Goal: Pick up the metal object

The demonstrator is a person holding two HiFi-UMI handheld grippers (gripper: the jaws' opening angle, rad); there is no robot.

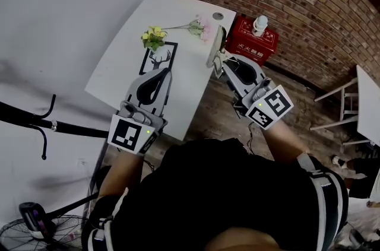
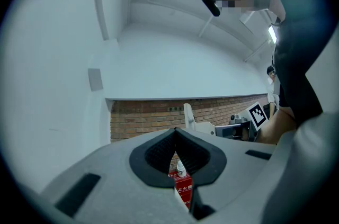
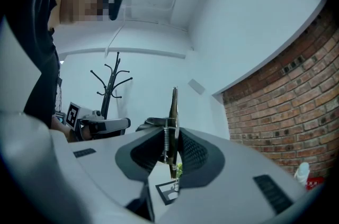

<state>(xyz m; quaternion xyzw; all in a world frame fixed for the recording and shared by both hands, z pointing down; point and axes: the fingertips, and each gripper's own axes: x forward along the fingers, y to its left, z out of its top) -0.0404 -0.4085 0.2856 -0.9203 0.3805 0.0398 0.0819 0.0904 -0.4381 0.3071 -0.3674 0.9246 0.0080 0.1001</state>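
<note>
The metal object (image 1: 215,49) is a thin flat blade with a small spring, held in the air over the right edge of the white table (image 1: 127,51). My right gripper (image 1: 225,61) is shut on it. In the right gripper view the blade (image 3: 173,109) stands upright between the pads, its spring (image 3: 166,138) just to the left. My left gripper (image 1: 161,74) hovers over the table's near part. Its tips (image 2: 175,131) meet with nothing between them. The left gripper view also shows the metal object (image 2: 188,117) off to the right.
On the table lie a yellow flower bunch (image 1: 154,37), a deer picture (image 1: 159,58) and a pink flower stem (image 1: 198,26). A red box (image 1: 254,42) with a white bottle (image 1: 259,25) sits by the brick wall. A black coat rack (image 1: 47,124) and a fan (image 1: 32,226) stand left.
</note>
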